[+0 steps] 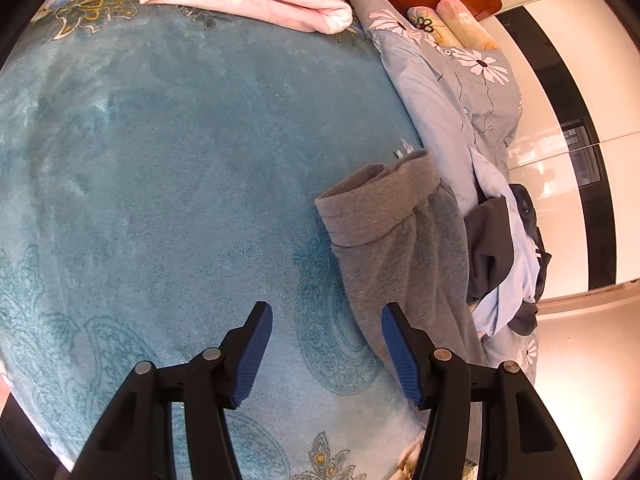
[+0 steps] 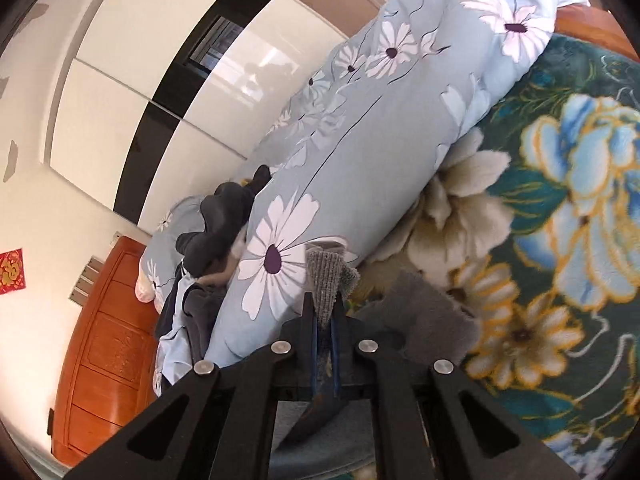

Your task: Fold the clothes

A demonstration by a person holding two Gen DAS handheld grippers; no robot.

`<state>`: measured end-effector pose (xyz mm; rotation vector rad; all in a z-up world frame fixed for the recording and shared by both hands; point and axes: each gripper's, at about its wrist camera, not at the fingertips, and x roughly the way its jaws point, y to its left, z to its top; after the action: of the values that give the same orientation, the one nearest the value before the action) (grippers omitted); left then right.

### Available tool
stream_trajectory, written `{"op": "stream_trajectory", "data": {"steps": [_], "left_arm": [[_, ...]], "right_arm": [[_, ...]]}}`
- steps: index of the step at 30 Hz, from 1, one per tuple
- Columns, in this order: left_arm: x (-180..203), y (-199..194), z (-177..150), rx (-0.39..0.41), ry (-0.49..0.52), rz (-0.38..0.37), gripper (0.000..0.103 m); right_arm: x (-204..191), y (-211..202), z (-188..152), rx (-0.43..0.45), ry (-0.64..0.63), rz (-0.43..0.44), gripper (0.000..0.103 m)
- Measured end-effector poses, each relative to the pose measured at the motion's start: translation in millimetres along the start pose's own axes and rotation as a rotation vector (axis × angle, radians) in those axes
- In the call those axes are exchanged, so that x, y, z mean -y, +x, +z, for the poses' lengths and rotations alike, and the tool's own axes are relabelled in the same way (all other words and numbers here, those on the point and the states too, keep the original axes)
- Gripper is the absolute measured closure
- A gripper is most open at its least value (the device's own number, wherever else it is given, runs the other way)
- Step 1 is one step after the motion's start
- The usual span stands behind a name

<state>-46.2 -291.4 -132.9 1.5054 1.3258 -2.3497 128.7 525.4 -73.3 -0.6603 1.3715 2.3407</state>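
Note:
A grey sweatpants garment (image 1: 404,248) lies on the teal plush blanket (image 1: 180,152), its ribbed cuff toward the middle of the bed. My left gripper (image 1: 326,320) is open and empty, hovering just short of the garment, with its right finger (image 1: 400,356) over the fabric's edge. In the right wrist view my right gripper (image 2: 325,304) is shut on a ribbed grey cuff (image 2: 326,276) of the same garment, whose fleece (image 2: 428,320) drapes to the right over the floral blanket (image 2: 560,200).
A rolled blue-grey floral duvet (image 2: 360,152) runs along the bed's side, also in the left wrist view (image 1: 452,96). Dark and light-blue clothes (image 1: 504,256) are heaped beside it. Folded pink bedding (image 1: 248,0) lies at the far end. A wooden headboard (image 2: 108,348) and white wardrobe (image 2: 132,80) stand beyond.

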Motion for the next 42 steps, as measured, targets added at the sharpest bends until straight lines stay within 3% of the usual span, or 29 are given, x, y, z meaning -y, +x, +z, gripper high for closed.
{"op": "stream_trajectory", "data": {"steps": [3,5,11,13,14,16,19,22,29,31,33,35,37,42], "left_arm": [[-1,10,-3,-0.024,-0.013,0.001,0.042],[1,16,-5,-0.034,-0.011,0.003,0.042],[3,32,0,-0.015,-0.052,-0.003,0.042],[2,40,5,-0.010,-0.059,-0.004,0.041],[3,44,8,-0.008,-0.060,-0.005,0.040],[3,51,13,0.004,-0.069,-0.011,0.039],[5,57,21,0.034,-0.098,-0.060,0.034],[10,67,30,0.054,-0.100,-0.072,0.032],[26,81,47,0.099,-0.018,-0.066,0.033],[24,82,52,0.100,-0.039,-0.065,0.034],[26,82,55,0.106,-0.052,-0.052,0.043],[32,83,59,0.100,-0.042,-0.005,0.072],[39,79,63,0.101,-0.049,0.005,0.082],[79,36,76,0.149,0.009,-0.061,0.086]], "right_arm": [[37,18,-8,-0.103,0.059,-0.071,0.098],[44,26,-15,-0.139,0.050,-0.052,0.098],[34,22,-10,-0.144,-0.019,-0.080,0.094],[32,15,-12,-0.129,-0.043,-0.120,0.082],[35,10,-13,-0.122,-0.054,-0.141,0.069],[39,10,-18,-0.133,-0.060,-0.151,0.061],[50,17,-24,-0.153,-0.016,-0.152,0.060],[59,22,-26,-0.129,0.069,-0.089,0.060],[59,45,-27,-0.056,0.166,0.011,0.060],[57,49,-27,-0.042,0.190,0.027,0.067],[53,50,-26,-0.032,0.206,0.040,0.082],[46,50,-24,-0.028,0.194,0.024,0.085],[35,49,-21,-0.032,0.176,0.013,0.086],[-2,33,-5,-0.026,0.120,0.074,0.087]]}}
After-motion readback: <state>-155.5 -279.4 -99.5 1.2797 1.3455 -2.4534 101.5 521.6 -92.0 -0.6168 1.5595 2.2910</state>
